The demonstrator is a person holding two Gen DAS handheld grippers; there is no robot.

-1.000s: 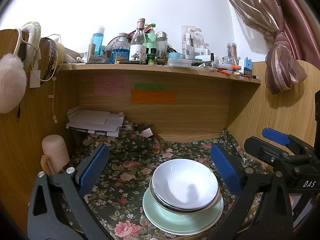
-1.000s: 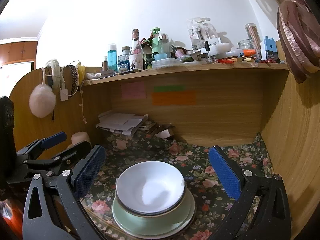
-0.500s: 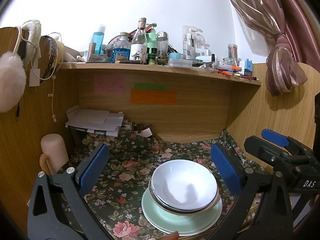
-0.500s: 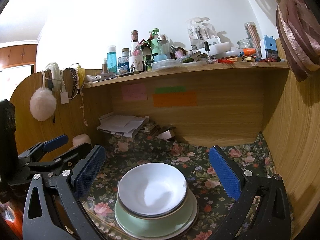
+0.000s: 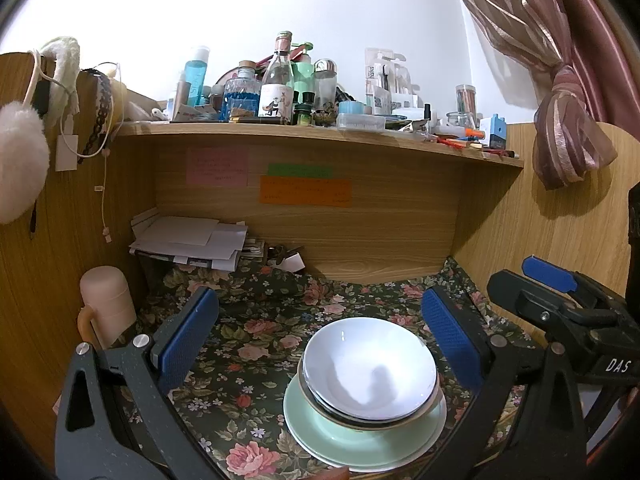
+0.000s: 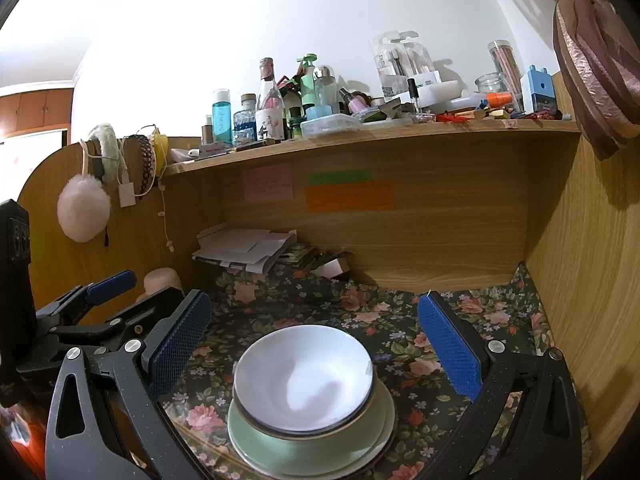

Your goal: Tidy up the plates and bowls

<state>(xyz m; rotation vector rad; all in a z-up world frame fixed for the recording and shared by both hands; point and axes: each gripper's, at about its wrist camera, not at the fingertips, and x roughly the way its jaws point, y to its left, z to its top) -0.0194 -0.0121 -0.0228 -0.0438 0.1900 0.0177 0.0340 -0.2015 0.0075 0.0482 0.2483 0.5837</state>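
A stack of white bowls (image 5: 370,372) sits on pale green plates (image 5: 360,440) on the floral cloth, near the front. The stack also shows in the right wrist view, bowls (image 6: 303,378) on green plates (image 6: 308,452). My left gripper (image 5: 320,336) is open and empty, its blue pads wide apart, held back from and above the stack. My right gripper (image 6: 316,344) is open and empty, its pads either side of the stack's far rim but above and short of it. Each gripper shows at the edge of the other's view.
The desk nook has wooden walls at the back and both sides. A pile of papers (image 5: 192,242) lies at the back left. A pink cylinder (image 5: 106,300) stands at the left. A crowded shelf (image 5: 320,136) of bottles runs overhead. A curtain (image 5: 560,120) hangs at the right.
Both grippers have drawn slightly back and up from the stack. The bowls and plates have not moved. Both stay open.
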